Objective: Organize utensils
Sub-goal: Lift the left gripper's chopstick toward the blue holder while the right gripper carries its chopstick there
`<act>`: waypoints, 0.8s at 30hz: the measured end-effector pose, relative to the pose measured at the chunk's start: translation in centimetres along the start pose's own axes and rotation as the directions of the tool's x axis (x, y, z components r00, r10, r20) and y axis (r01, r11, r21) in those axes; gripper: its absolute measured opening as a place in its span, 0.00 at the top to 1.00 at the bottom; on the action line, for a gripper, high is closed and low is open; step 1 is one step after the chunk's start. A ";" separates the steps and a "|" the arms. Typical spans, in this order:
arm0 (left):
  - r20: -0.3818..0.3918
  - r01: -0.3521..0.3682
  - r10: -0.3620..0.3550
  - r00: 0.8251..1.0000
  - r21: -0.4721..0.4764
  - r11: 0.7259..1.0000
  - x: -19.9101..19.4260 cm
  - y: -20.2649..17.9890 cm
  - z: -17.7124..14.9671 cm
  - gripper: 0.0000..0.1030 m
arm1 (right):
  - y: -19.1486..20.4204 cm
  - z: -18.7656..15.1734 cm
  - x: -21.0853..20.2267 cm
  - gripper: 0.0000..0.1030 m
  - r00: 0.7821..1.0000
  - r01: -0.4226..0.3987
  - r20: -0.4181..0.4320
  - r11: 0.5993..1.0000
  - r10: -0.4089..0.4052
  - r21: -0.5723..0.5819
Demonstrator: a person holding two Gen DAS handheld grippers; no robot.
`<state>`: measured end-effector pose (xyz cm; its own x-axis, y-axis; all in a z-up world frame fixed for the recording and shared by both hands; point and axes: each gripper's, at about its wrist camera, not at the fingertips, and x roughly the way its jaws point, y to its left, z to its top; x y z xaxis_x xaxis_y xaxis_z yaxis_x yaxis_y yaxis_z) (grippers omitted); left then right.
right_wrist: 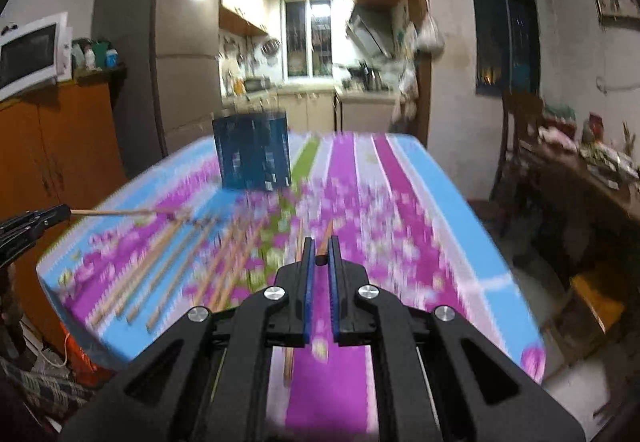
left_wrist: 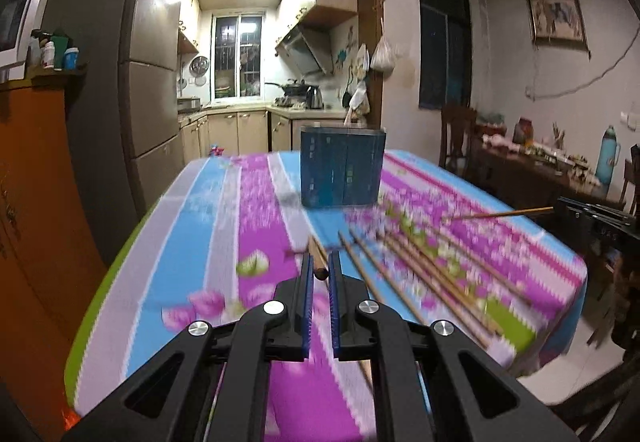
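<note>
In the left wrist view, the left gripper [left_wrist: 321,273] is seen closed on one chopstick [left_wrist: 317,256], whose dark butt end sits between the blue pads; the stick points ahead toward the holder [left_wrist: 343,167]. The holder, a dark blue open-topped box, stands upright on the striped tablecloth [left_wrist: 208,210]. More loose chopsticks [left_wrist: 420,262] lie in a rough row on the cloth, nearer the camera than the holder and to its right. Further right of the holder, the other gripper is seen carrying a stick of its own.

In the right wrist view, the right gripper [right_wrist: 320,257] is seen closed on a chopstick [right_wrist: 327,236] gripped near its end, aimed forward. The holder [right_wrist: 253,152] stands ahead and to the left. The loose sticks [right_wrist: 192,262] lie blurred on the cloth, nearer than the holder.

For a clean drop, each stick is best tipped upright over the holder's open mouth, lowered inside, then released, one gripper at a time so the two sticks are not crossed.
</note>
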<state>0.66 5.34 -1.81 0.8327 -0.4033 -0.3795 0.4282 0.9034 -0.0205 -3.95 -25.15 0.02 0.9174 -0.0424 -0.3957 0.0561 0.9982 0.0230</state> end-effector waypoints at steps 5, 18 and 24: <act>0.019 0.025 -0.024 1.000 -0.016 1.000 1.5 1.2 3.8 0.92 | 0.0 4.0 0.8 0.95 0.997 -0.027 0.076 0.998 0.032 -0.063; 0.069 0.047 -0.044 0.997 -0.038 0.998 6.4 4.3 12.4 0.92 | 0.2 12.8 5.2 0.95 0.987 -0.101 0.111 0.984 0.118 -0.148; 0.096 0.026 -0.024 0.995 -0.018 1.000 7.0 5.1 15.0 0.92 | -0.4 15.0 6.6 0.95 0.987 -0.112 0.099 0.985 0.126 -0.132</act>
<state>13.99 4.93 9.31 0.8520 -0.4369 -0.2886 0.4433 0.8952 -0.0465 8.04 -26.52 11.19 0.9516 0.0796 -0.2970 -0.0999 0.9935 -0.0538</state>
